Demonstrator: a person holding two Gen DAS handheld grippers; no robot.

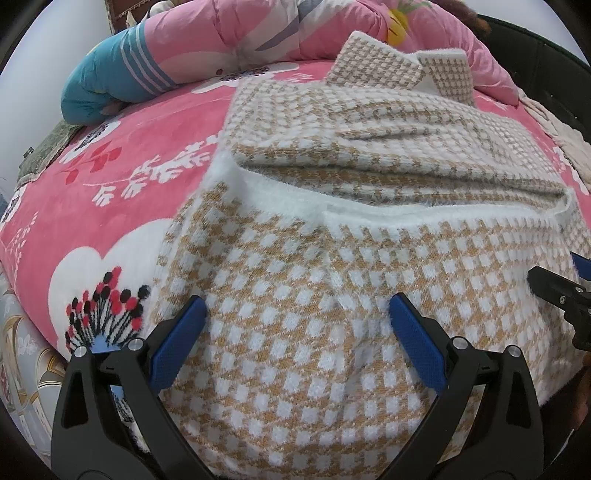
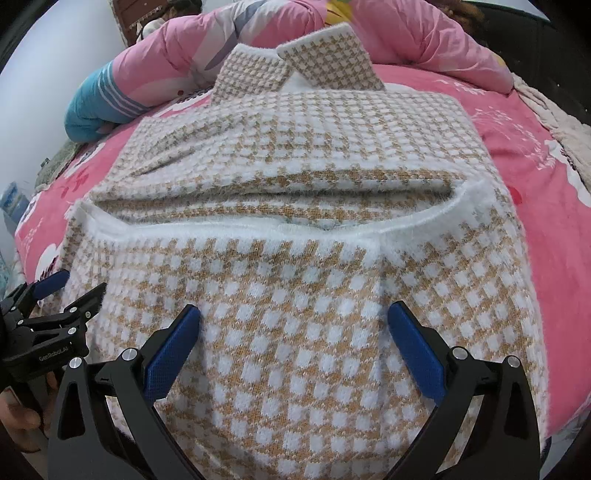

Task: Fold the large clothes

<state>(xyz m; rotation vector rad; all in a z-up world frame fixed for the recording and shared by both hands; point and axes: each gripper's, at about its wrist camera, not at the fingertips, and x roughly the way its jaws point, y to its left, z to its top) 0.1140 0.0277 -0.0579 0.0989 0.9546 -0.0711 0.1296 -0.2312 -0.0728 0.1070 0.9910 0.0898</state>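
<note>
A houndstooth knit garment (image 1: 332, 280) in tan and white lies on a bed covered by a pink floral blanket (image 1: 122, 184), its collar (image 2: 299, 62) at the far end beside a rolled pink quilt (image 1: 229, 33). The near part is laid over the far part, so that the fluffy white hem (image 2: 236, 230) runs left to right across the middle. The left gripper (image 1: 297, 314) and the right gripper (image 2: 293, 321) hover over the near panel, side by side; the jaws of both stand wide open and grip nothing. By this layout, one lengthwise fold appears complete and the step in hand is the release or the repositioning for the next fold. The next move likely calls for closing each pair of jaws on a near corner or edge, taking all layers, and carrying them together toward the collar without dragging the lower layer.
</note>
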